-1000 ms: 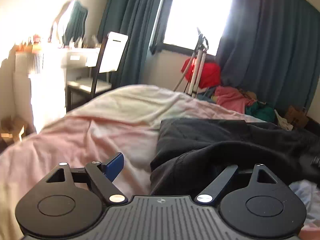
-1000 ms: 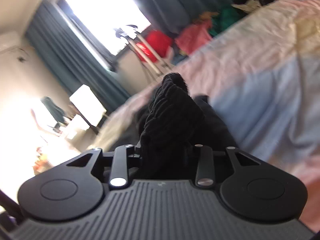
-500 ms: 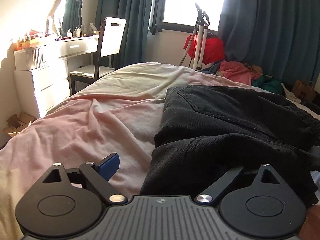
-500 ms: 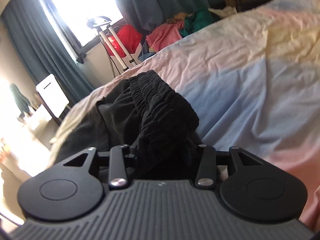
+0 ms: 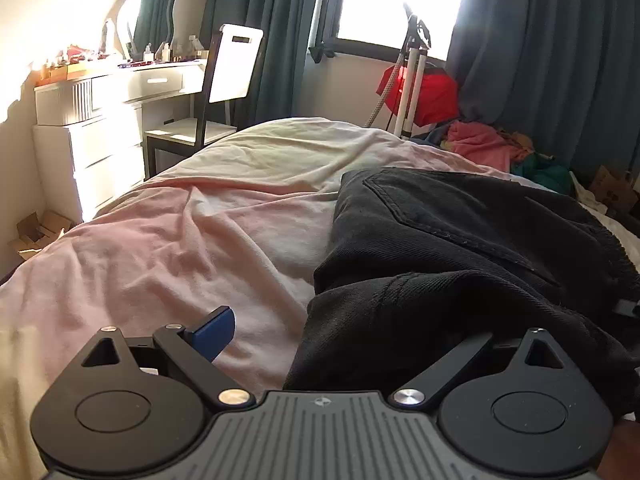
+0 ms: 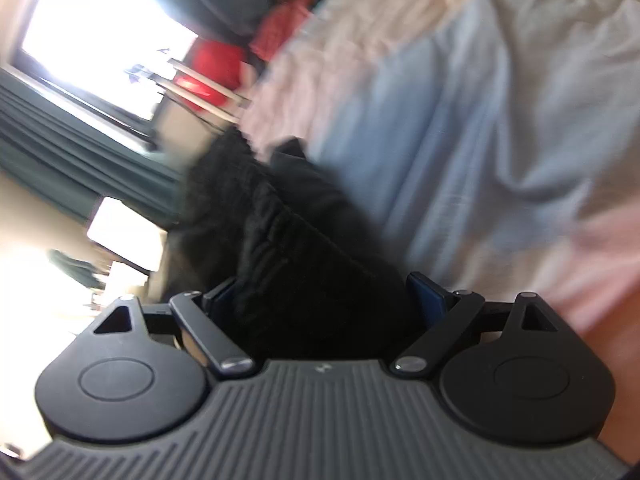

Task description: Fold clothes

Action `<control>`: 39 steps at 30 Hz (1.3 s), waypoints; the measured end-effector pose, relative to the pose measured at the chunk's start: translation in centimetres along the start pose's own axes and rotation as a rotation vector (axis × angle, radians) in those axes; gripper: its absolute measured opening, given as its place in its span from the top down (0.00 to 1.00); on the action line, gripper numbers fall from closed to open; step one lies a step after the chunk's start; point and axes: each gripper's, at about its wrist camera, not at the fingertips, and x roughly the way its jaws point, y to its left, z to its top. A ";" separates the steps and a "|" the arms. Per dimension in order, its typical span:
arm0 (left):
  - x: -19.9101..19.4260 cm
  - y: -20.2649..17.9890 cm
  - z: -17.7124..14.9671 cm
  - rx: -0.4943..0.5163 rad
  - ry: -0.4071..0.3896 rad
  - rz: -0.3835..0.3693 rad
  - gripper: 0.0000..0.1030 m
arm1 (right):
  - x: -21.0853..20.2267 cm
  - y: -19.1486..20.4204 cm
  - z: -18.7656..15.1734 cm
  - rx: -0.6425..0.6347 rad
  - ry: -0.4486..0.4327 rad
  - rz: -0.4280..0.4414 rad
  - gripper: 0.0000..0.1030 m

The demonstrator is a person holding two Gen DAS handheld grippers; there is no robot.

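The left gripper [image 5: 344, 332] is sitting low over the bed, and its jaws are standing wide apart. They have just been opening a little more. One blue pad [image 5: 214, 330] is showing on the left side, over the pink bedsheet [image 5: 168, 248]. The other finger is hiding under a fold of the black trousers [image 5: 460, 264], so whether it is touching the cloth cannot be told. No pad is squeezing the trousers.

The right gripper [image 6: 324, 300] is tilting, so the room is looking slanted in its view, and the picture is blurry. Its jaws have just been opening wide. The bunched black waistband [image 6: 280, 236] is lying between the two blue pads [image 6: 426, 298], but they are not pinching it.

The black trousers are lying on the bed, on the right part in the left wrist view. A stitched back pocket [image 5: 448, 212] is facing up. The bedsheet is pink near the camera, cream farther off, and pale blue in the right wrist view.

Past the bed, a white chair [image 5: 224, 92] is standing at a white dressing table [image 5: 116, 96] with a wavy mirror [image 5: 150, 12] and small bottles. A white tripod [image 5: 412, 72] is standing by the bright window [image 5: 400, 0], beside a red bag [image 5: 432, 96] and a heap of colourful clothes [image 5: 488, 146]. Dark teal curtains [image 5: 560, 60] are hanging on both sides.

No words or labels can be read anywhere.
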 end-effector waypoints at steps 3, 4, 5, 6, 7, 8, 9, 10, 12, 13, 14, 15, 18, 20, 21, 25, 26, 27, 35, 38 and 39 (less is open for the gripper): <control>0.1 0.3 0.0 -0.022 0.008 0.004 0.06 | -1.3 1.6 -0.2 -0.035 -0.006 0.115 0.13; 0.1 0.4 0.0 -0.029 0.012 0.004 0.06 | -1.6 2.2 -0.3 -0.065 -0.010 0.117 0.13; 0.1 0.5 0.0 -0.036 0.016 0.002 0.05 | -1.7 2.4 -0.4 -0.081 -0.008 0.110 0.14; 0.2 0.5 0.0 -0.042 0.020 0.000 0.05 | -1.5 2.4 -0.4 -0.081 0.001 0.086 0.14; 0.2 0.5 0.0 -0.045 0.023 -0.002 0.05 | -1.3 2.3 -0.4 -0.079 0.010 0.062 0.14; 0.2 0.5 -0.1 -0.042 0.024 -0.003 0.05 | -0.9 2.0 -0.4 -0.068 0.021 0.038 0.14; 0.2 0.4 -0.1 -0.037 0.023 -0.003 0.05 | -0.5 1.7 -0.4 -0.058 0.031 0.016 0.14; 0.1 0.3 -0.1 -0.032 0.023 -0.002 0.05 | -0.2 1.5 -0.5 -0.051 0.035 0.005 0.14; 0.1 0.4 -0.1 -0.031 0.029 -0.006 0.05 | 0.7 1.7 -0.7 -0.084 0.059 -0.044 0.14; 0.1 0.5 0.0 -0.032 0.038 -0.012 0.05 | 1.1 2.1 -0.9 -0.118 0.073 -0.076 0.19; 0.1 0.6 0.0 -0.034 0.049 -0.021 0.05 | 1.2 2.7 -1.2 -0.177 0.076 -0.117 0.29; 0.1 0.7 0.2 -0.037 0.066 -0.034 0.05 | 1.0 3.0 -1.4 -0.196 0.068 -0.130 0.33; -0.6 1.4 0.7 -0.058 0.134 -0.099 0.06 | 0.1 3.5 -1.6 -0.227 0.039 -0.151 0.56; -1.7 2.0 1.0 -0.076 0.162 -0.163 0.06 | -0.7 3.9 -1.7 -0.235 0.008 -0.151 0.66; -2.5 2.3 1.2 -0.087 0.171 -0.205 0.06 | -1.0 4.3 -1.7 -0.247 -0.011 -0.155 0.67; -5.8 4.5 1.5 -0.143 0.119 -0.383 0.03 | -2.3 5.3 -1.8 -0.255 -0.084 -0.144 0.72; -6.0 5.0 1.6 -0.162 0.104 -0.395 0.00 | -2.4 5.5 -1.6 -0.249 -0.093 -0.137 0.72; -5.8 5.4 2.1 -0.184 0.098 -0.397 0.00 | -2.5 5.6 -1.5 -0.243 -0.101 -0.131 0.72; 4.6 5.3 7.9 -0.260 0.252 -0.395 0.02 | -1.7 5.0 -0.8 -0.224 -0.083 -0.125 0.72; 8.9 4.7 8.5 -0.256 0.351 -0.408 0.04 | -1.3 4.8 -0.9 -0.222 -0.063 -0.137 0.70; 10.0 4.7 8.3 -0.261 0.382 -0.411 0.06 | -1.2 4.7 -1.0 -0.229 -0.058 -0.144 0.69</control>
